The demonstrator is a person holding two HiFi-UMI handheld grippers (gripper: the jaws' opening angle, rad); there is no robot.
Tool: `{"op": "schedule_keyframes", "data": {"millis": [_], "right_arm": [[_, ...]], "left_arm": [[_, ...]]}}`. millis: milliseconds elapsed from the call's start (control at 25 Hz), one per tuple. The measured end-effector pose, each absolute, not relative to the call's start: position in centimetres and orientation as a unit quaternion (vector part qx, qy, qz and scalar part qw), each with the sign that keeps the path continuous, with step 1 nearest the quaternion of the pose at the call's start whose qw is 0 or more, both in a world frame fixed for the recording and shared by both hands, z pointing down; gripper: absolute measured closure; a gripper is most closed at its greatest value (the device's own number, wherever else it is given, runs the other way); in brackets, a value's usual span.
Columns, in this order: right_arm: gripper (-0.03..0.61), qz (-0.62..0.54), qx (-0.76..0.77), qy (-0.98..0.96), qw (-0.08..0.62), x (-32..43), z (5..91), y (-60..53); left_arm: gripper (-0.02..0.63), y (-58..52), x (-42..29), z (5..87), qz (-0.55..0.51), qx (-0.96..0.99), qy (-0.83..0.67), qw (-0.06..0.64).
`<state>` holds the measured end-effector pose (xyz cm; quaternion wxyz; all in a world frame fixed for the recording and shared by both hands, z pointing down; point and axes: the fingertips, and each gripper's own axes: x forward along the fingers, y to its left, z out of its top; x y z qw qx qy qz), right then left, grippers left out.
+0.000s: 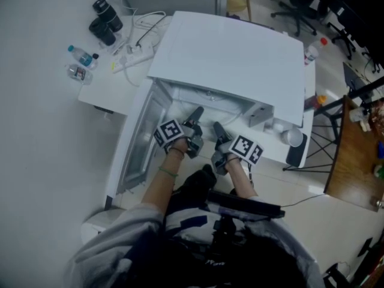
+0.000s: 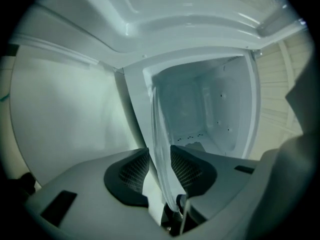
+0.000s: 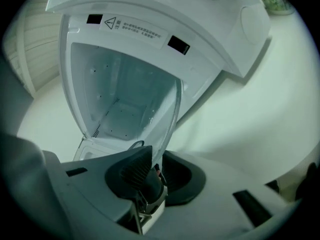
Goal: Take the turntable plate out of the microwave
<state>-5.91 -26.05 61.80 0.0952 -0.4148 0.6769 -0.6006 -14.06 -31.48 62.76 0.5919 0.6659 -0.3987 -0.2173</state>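
The clear glass turntable plate (image 2: pixel 157 119) shows edge-on in both gripper views, in front of the white microwave's open cavity (image 2: pixel 200 114). In the left gripper view its rim runs between the jaws of my left gripper (image 2: pixel 160 156). It lies close to the right pad, with a slim gap at the other, so those jaws are open around it. My right gripper (image 3: pixel 154 159) is shut on the plate (image 3: pixel 160 119), both pads pressing on the rim. In the head view both grippers (image 1: pixel 195 116) (image 1: pixel 219 131) reach side by side into the microwave (image 1: pixel 228 59) mouth.
The microwave door (image 1: pixel 135 149) hangs open at the left. Water bottles (image 1: pixel 81 56), black cups (image 1: pixel 105 23) and a power strip (image 1: pixel 135 56) lie on the white table behind. A wooden desk (image 1: pixel 354 161) and a black stand (image 1: pixel 324 137) are at the right.
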Motion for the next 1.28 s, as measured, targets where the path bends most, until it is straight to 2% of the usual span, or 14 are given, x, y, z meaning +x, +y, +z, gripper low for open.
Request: {"op": "schedule_keyframes", "data": {"millis": [160, 240, 480, 720, 880, 1160, 1240, 1280], "right_arm": [[0.512, -0.597, -0.411, 0.683, 0.089, -5.9, 61.8, -25.4], [0.510, -0.592, -0.411, 0.688, 0.084, -5.9, 61.8, -25.4], [0.471, -0.537, -0.410, 0.736, 0.045, -5.2, 61.4, -24.8], [0.452, -0.525, -0.368, 0.764, 0.076, -5.0, 60.7, -23.9], [0.407, -0.542, -0.349, 0.757, 0.106, -3.8, 61.1, -23.8], [0.407, -0.543, -0.360, 0.751, 0.106, -3.2, 61.6, -26.4], [0.479, -0.523, -0.356, 0.768, 0.100, -3.9, 61.0, -26.6], [0.480, -0.510, -0.358, 0.777, 0.093, -4.1, 60.9, -26.6]], "left_arm": [[0.509, -32.3, -13.5, 63.0, -0.242, 0.655, -0.383, 0.605], [0.586, -32.6, -13.1, 62.1, -0.270, 0.655, -0.365, 0.604], [0.594, -31.6, -12.4, 60.5, -0.303, 0.674, -0.315, 0.595], [0.592, -29.8, -12.8, 59.2, -0.318, 0.692, -0.301, 0.574], [0.589, -28.8, -13.2, 59.3, -0.300, 0.700, -0.293, 0.578], [0.584, -26.6, -12.9, 59.3, -0.292, 0.705, -0.268, 0.588], [0.584, -26.3, -12.9, 59.2, -0.292, 0.708, -0.269, 0.584], [0.584, -26.2, -12.9, 59.1, -0.290, 0.710, -0.271, 0.581]]}}
